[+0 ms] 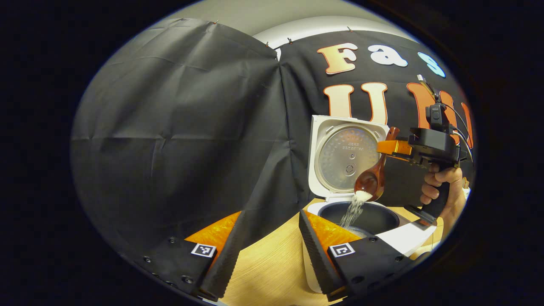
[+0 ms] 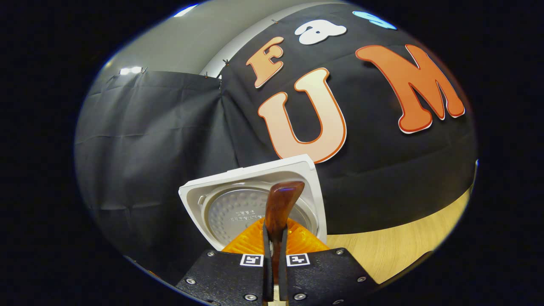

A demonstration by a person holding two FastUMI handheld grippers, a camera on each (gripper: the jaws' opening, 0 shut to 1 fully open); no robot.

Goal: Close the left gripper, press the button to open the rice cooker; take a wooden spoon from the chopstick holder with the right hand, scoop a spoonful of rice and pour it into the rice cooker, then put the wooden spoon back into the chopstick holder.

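spread fingers of the left gripper [image 1: 263,250] are idling low while the right gripper [image 2: 273,255] is clamping the spoon [image 1: 374,176], tipping rice [image 1: 355,208] into the opened cooker [image 1: 361,214], leaving only returning it to the holder

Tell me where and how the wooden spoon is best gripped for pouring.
Grip the wooden spoon high on its handle, as the right gripper does: fingers clamp it from the side, leaving the bowl hanging tilted over the rice cooker so rice falls clear.
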